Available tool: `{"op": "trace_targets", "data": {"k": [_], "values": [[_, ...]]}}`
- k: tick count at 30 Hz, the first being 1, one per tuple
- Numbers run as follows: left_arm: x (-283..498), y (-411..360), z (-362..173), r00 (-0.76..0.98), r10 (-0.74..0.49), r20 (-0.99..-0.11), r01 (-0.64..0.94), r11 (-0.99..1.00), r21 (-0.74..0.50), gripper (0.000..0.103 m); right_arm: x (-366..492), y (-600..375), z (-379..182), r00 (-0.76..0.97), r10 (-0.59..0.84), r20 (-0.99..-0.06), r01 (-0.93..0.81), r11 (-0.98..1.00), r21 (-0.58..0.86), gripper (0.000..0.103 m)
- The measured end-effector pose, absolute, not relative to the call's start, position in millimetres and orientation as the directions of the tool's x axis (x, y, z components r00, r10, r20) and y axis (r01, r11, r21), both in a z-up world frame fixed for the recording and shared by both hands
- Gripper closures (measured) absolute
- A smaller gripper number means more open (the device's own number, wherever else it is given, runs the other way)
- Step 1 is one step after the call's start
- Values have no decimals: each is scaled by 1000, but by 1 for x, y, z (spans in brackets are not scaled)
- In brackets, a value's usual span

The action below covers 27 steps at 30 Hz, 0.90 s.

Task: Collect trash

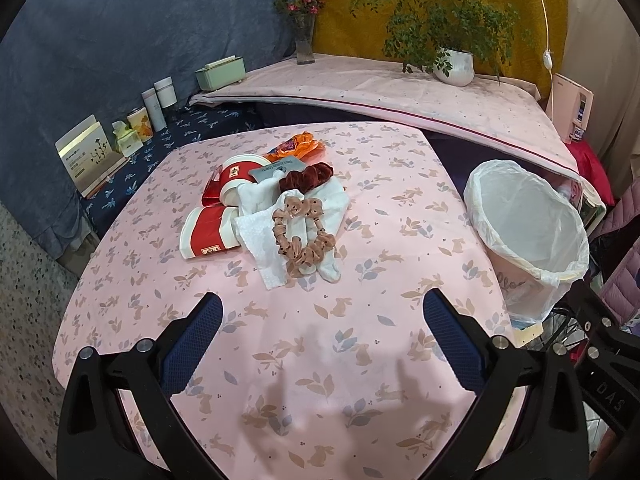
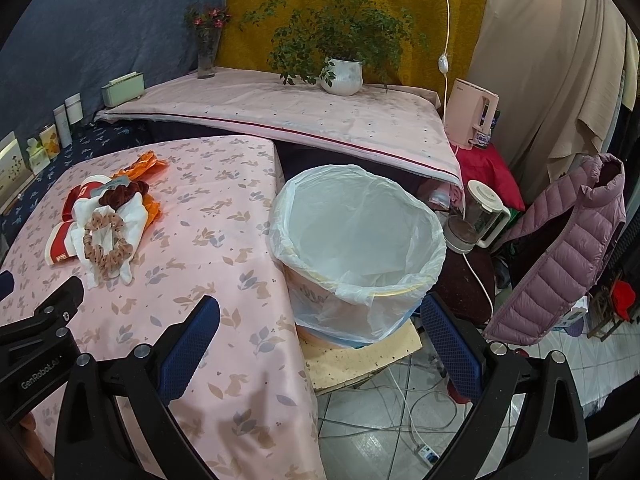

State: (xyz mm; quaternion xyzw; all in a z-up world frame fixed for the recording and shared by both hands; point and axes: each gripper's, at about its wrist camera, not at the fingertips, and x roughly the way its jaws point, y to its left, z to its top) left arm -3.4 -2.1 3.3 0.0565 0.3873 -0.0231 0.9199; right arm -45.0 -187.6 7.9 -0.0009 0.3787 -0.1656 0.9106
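Both tools, left [image 1: 322, 316] and right [image 2: 320, 320], hung spread and empty. The trash pile [image 1: 264, 216] sat mid-bench, the bin [image 2: 360, 240] beside it. Scrunchies [image 1: 304, 236] lying on top risked getting binned too.

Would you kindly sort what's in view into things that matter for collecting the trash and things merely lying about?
Job in hand:
- red paper cups
- white tissue
- orange wrapper
- lined bin

Lying about:
- tan scrunchie
- dark red scrunchie
- white socks
- potted plant
- flower vase
- kettle
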Motion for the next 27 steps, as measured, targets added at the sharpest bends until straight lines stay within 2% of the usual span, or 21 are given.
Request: {"op": "trace_targets", "data": {"k": [8,13,19,27], "values": [[4,-4,7,717,-38,-696,106,993,55,7,-44,-192,12,670,-315,-672,327,938,-113,7],[14,13,1,698,-123,-705,165,986,-8,7,-40,-188,12,681,-318,-660,335,936,-105,7],[29,45,-5,728,-81,-681,112,994,1,7,-30,-183,14,696,-312,-647,328,939,-100,7],[55,97,-23,701,-4,-713,-9,1000,-14,7,-1,-158,7,713,-249,-656,262,962,-80,7]]}}
